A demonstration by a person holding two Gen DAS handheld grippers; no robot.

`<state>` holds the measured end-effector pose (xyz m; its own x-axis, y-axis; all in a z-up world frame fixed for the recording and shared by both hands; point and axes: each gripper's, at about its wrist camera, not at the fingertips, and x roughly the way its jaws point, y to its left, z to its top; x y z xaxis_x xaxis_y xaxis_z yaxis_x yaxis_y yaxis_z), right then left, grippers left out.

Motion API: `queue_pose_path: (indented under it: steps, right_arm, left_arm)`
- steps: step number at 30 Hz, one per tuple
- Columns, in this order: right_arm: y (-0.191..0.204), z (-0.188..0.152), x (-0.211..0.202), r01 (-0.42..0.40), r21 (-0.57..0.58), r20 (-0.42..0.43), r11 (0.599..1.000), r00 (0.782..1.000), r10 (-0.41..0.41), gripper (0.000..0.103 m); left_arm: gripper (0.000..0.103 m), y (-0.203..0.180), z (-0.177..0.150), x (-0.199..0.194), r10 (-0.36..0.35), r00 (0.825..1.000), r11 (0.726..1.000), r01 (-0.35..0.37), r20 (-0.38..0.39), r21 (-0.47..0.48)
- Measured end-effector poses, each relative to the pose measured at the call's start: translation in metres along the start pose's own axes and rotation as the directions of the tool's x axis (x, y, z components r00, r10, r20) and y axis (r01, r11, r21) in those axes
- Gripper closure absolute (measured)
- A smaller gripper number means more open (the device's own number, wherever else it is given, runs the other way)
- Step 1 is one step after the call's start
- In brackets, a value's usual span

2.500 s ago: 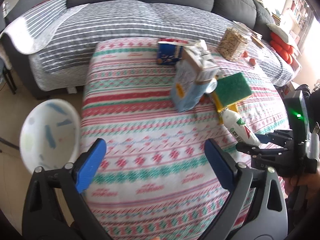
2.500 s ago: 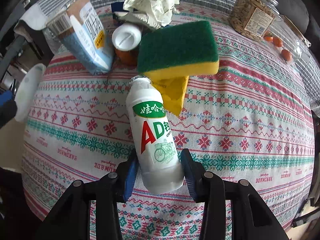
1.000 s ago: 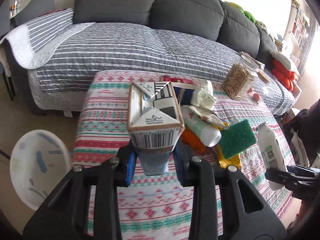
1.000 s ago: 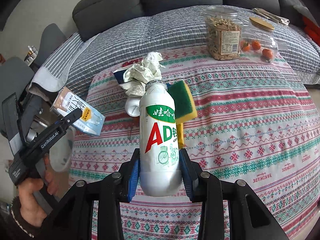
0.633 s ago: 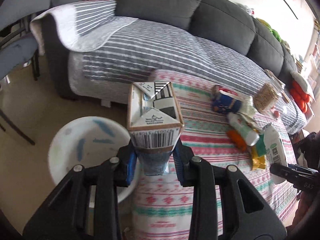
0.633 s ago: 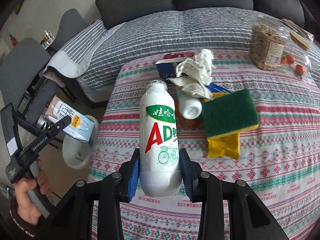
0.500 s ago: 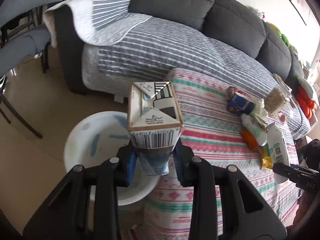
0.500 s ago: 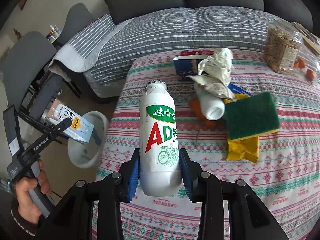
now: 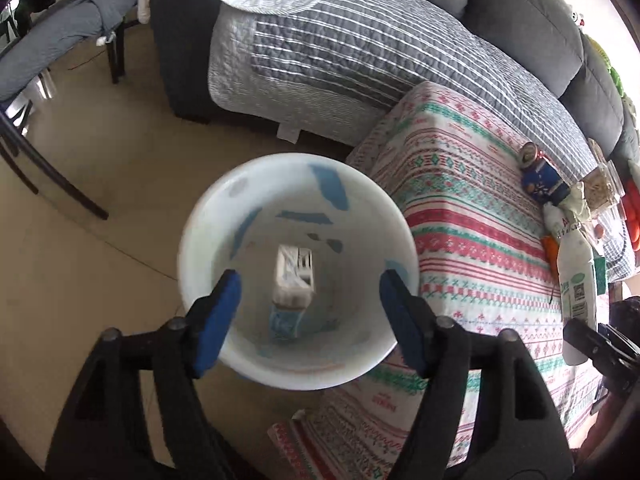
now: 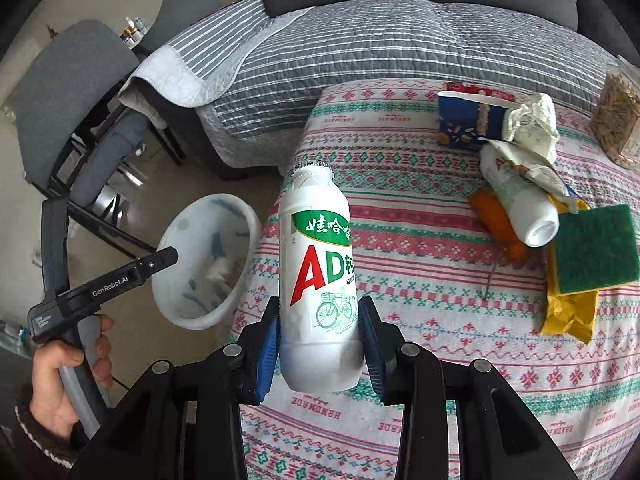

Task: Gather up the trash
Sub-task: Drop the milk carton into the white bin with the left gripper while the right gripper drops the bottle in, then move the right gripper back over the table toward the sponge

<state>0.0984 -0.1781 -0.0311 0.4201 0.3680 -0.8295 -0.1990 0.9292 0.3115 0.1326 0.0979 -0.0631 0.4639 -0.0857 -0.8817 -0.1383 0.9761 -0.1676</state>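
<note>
Left gripper [image 9: 308, 312]: jaws spread wide, nothing between the blue pads, hanging directly above the bin [image 9: 400, 216]. Seen from the right wrist camera as a black handle in a bare hand [image 10: 60, 368].

Bin: white, round, blue marks inside, standing on the floor just beside the table's left edge. Carton [image 9: 294, 276]: inside the bin, blurred, apart from both pads.

Right gripper [image 10: 318, 344]: closed on the bottle [image 10: 320, 280], white, red "AD" lettering, green label, held upright by its lower body above the table's near-left part.

Table [image 10: 420, 272]: patterned red, green and white cloth. On its far right, a cluster: blue box [image 10: 468, 124], crumpled paper [image 10: 532, 120], second white bottle [image 10: 520, 200] lying on its side, orange item [image 10: 496, 224] under it, green sponge [image 10: 596, 248] on a yellow wrapper [image 10: 568, 312], jar [image 10: 618, 120] at the edge.

Sofa [image 10: 400, 36]: behind the table, grey striped cover.
</note>
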Motion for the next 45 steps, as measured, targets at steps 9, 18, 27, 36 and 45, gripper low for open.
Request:
queue_pose_path:
  steps: [9, 18, 27, 36, 45]
  right_arm:
    - [0.043, 0.004, 0.021, -0.02, -0.086, -0.027, 0.996, 0.999, 0.018, 0.065]
    - [0.1, 0.017, 0.074, -0.055, -0.146, -0.088, 0.988, 0.995, 0.042, 0.065]
    - [0.123, 0.022, 0.111, -0.025, -0.185, -0.122, 0.983, 0.993, 0.003, 0.065]
    - [0.128, 0.025, 0.111, -0.026, -0.191, -0.105, 0.981, 0.994, 0.006, 0.044]
    - [0.097, 0.018, 0.07, 0.036, -0.167, -0.05, 0.985, 0.998, -0.045, 0.031]
  left_arm:
    - [0.013, 0.025, -0.003, -0.026, 0.157, 0.983, 0.982, -0.166, 0.09, 0.095]
    - [0.008, 0.059, -0.013, -0.028, 0.196, 0.979, 0.979, -0.199, 0.056, 0.05]
    - [0.008, 0.071, -0.016, -0.038, 0.172, 0.983, 0.985, -0.173, 0.059, 0.0]
    - [0.008, 0.068, -0.015, -0.041, 0.164, 0.985, 0.986, -0.164, 0.062, -0.003]
    - [0.008, 0.052, -0.015, -0.043, 0.142, 0.988, 0.989, -0.144, 0.066, 0.025]
